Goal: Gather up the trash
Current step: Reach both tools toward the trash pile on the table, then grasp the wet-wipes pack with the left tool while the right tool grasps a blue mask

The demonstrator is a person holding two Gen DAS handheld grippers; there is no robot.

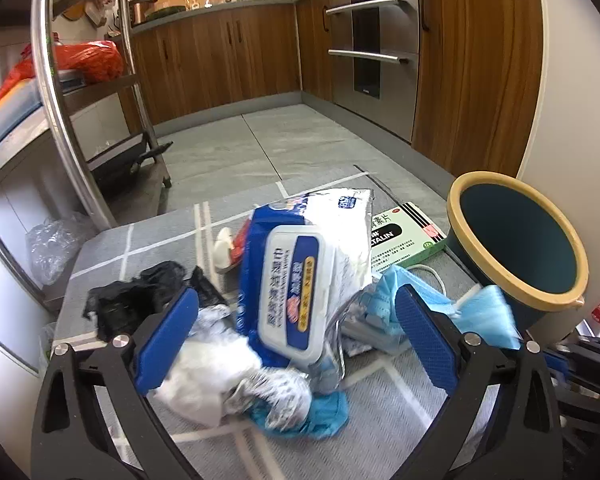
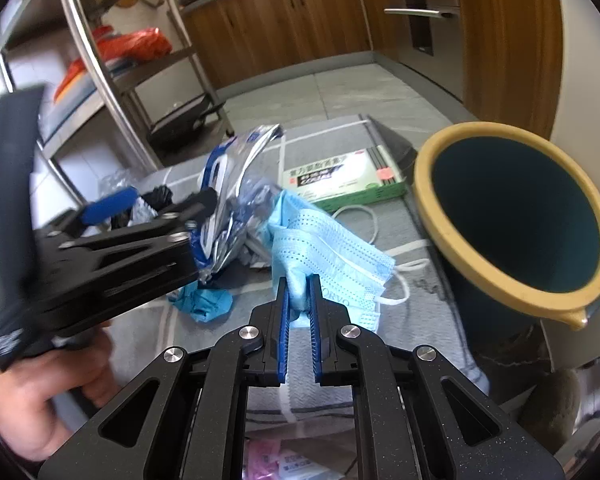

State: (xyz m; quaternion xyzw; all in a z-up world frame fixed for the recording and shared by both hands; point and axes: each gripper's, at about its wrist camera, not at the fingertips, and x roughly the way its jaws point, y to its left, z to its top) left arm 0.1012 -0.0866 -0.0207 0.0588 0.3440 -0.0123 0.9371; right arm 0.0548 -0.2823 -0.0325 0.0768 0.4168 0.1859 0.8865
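Now, left wrist view
Left hand-held gripper (image 1: pixel 296 336): jaws spread wide, nothing between the pads, hovering over the trash pile.
Wet-wipes pack (image 1: pixel 300 280): propped tilted on crumpled white tissue (image 1: pixel 204 376), on the grey mat (image 1: pixel 380 420).
Bin (image 1: pixel 516 240): at the right, tilted, mouth towards the camera.

Right wrist view
Right hand-held gripper (image 2: pixel 299 300): pinched on a blue face mask (image 2: pixel 324 256), just left of the bin (image 2: pixel 512 216).
Green medicine box (image 2: pixel 340 178): flat on the mat behind the mask.
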